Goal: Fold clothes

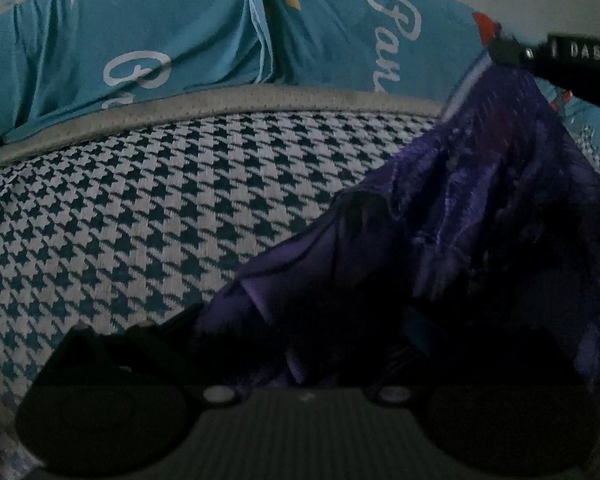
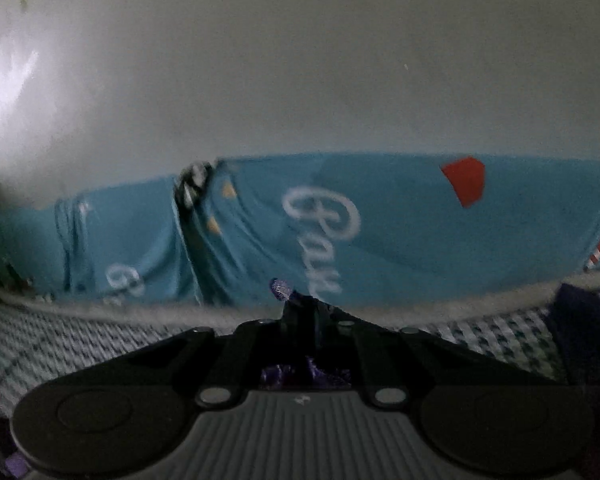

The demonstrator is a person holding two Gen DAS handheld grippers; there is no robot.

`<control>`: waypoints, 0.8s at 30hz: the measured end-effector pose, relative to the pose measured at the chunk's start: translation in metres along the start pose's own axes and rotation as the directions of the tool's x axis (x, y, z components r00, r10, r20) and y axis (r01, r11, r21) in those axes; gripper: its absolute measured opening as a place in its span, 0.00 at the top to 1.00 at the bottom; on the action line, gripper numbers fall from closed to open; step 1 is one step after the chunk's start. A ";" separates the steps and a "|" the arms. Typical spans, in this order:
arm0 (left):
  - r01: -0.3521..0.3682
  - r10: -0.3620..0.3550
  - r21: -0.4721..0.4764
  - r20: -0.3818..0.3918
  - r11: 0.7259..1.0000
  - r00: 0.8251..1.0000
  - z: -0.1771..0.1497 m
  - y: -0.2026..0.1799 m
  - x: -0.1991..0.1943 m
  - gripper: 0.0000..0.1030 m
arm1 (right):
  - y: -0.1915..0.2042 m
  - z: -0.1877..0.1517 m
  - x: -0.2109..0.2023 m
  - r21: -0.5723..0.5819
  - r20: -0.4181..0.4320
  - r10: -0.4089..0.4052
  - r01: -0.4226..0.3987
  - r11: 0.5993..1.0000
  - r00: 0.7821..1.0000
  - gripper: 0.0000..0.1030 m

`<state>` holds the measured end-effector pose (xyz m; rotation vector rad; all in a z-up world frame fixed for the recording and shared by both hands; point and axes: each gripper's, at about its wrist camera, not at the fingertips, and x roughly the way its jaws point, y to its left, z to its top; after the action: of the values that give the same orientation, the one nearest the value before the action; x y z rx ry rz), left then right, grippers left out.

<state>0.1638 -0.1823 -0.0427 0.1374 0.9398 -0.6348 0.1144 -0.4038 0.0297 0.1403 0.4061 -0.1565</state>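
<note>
A purple garment of shiny cloth is being held up off a bed, draping in folds over a houndstooth-patterned mattress with a grey piped edge. The right gripper is being seen with its jaws pressed together on a corner of this cloth, a small purple tuft poking out past the tips. In the left wrist view, that gripper is appearing at the upper right, at the top of the raised cloth. The left gripper is being buried in dark folds of the garment, so the state of its jaws cannot be told. A turquoise sheet with white script lettering is lying bunched beyond the mattress, against a pale wall.
</note>
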 end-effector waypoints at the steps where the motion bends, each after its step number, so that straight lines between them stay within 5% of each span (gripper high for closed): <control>1: 0.005 -0.005 -0.001 0.008 1.000 1.000 0.001 0.000 0.000 0.00 | 0.002 0.004 0.000 0.002 0.012 0.011 -0.011 1.000 1.000 0.92; 4: -0.011 0.011 -0.008 0.041 1.000 0.999 0.004 -0.001 -0.001 0.00 | 0.011 0.016 0.001 0.006 0.049 0.034 -0.034 0.999 0.998 0.92; 6: -0.084 0.084 -0.004 0.082 0.996 0.993 0.005 -0.002 -0.004 0.00 | 0.015 0.023 0.000 0.023 0.079 0.045 -0.047 0.999 0.996 0.92; 10: -0.282 0.283 -0.032 0.150 0.959 0.947 0.004 0.001 -0.009 0.00 | 0.017 0.034 -0.007 0.087 0.126 0.090 -0.102 0.991 0.988 0.92; 14: -0.390 0.404 -0.120 0.128 0.913 0.906 0.003 0.020 -0.010 0.00 | 0.027 0.031 -0.010 0.051 0.106 0.130 -0.136 0.989 0.986 0.92; 18: -0.336 0.353 -0.183 0.073 0.924 0.933 -0.003 0.034 -0.006 0.00 | 0.036 0.011 -0.011 -0.017 0.036 0.177 -0.176 0.984 0.984 0.92; 21: -0.185 0.209 -0.212 0.094 0.960 0.973 -0.002 0.035 -0.016 0.00 | 0.038 -0.002 -0.016 -0.056 -0.013 0.194 -0.195 0.979 0.981 0.92; 24: -0.035 0.067 -0.239 0.127 0.970 0.990 -0.001 0.036 -0.027 0.00 | 0.037 -0.013 -0.027 -0.085 -0.053 0.214 -0.218 0.972 0.975 0.92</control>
<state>0.1720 -0.1404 -0.0273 -0.0927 0.8711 -0.4737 0.0912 -0.3625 0.0331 0.0984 0.4379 0.0794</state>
